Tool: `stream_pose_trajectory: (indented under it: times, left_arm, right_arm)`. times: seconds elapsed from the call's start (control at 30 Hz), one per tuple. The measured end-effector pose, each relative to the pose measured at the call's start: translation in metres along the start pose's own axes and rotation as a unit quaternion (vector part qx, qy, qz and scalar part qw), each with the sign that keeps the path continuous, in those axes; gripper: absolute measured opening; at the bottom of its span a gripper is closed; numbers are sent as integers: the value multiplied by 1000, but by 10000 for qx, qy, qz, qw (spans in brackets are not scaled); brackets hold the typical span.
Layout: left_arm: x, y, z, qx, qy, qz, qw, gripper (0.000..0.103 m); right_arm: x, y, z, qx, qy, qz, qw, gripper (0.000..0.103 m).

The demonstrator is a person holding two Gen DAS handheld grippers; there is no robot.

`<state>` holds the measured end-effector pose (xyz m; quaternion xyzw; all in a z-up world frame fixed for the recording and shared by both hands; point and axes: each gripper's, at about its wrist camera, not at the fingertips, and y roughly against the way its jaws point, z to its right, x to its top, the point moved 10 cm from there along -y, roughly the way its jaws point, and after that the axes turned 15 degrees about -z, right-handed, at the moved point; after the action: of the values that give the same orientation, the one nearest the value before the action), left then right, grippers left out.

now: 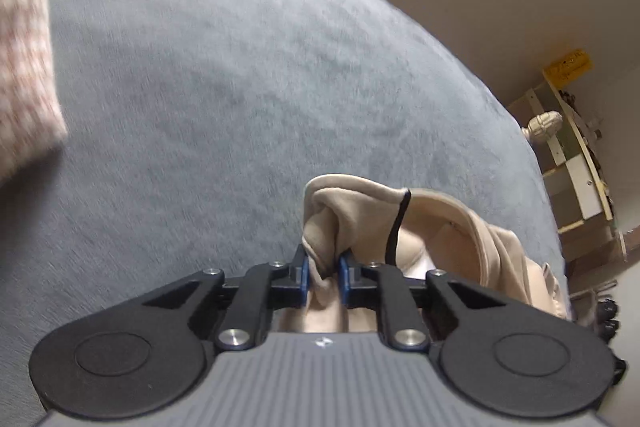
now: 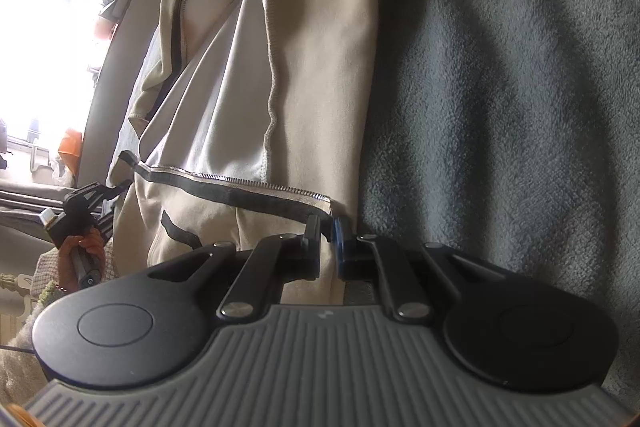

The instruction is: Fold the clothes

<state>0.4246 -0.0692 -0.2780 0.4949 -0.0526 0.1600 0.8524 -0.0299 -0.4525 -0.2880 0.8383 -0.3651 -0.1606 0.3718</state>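
Observation:
A beige zip-up jacket (image 2: pixel 248 75) with a dark zipper band hangs lifted above a grey blanket (image 2: pixel 500 87). My right gripper (image 2: pixel 327 233) is shut on the jacket's edge close to the end of the zipper. In the left wrist view the same jacket (image 1: pixel 360 219) bunches up in front of my left gripper (image 1: pixel 323 269), which is shut on a thick fold of it. A black cord loop runs over the cloth there. In the right wrist view the left gripper (image 2: pixel 86 201) shows at the far left, held by a person's hand (image 2: pixel 90 247).
The grey blanket (image 1: pixel 220 87) covers the bed under both grippers. A pink checked pillow (image 1: pixel 24 47) lies at the left. A shelf unit (image 1: pixel 572 155) with a yellow box stands against the wall to the right. A bright window (image 2: pixel 52 39) is at the left.

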Motion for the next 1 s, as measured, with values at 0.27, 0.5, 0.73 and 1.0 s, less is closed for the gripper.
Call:
stream_pose_trajectory:
  times: [0.27,0.5,0.73,1.0]
  left_arm:
    - [27,22,12,584,-803,539,9936,14]
    - [17,-12,-27,938,-336,330,9945,27]
    - [16,36,-23,1379,-193,341,9897,61]
    - [-61,109,38,1253,-1272,213,9837,63]
  right_arm:
    - [14,-10,-18,-13,229,106,9997,5]
    - [24,-16,-32,-117,506,151,9985,5]
    - [24,-20,-18,-160,364,55,9992,5]
    - [25,-19,-8,329,-140,-144,9993,8]
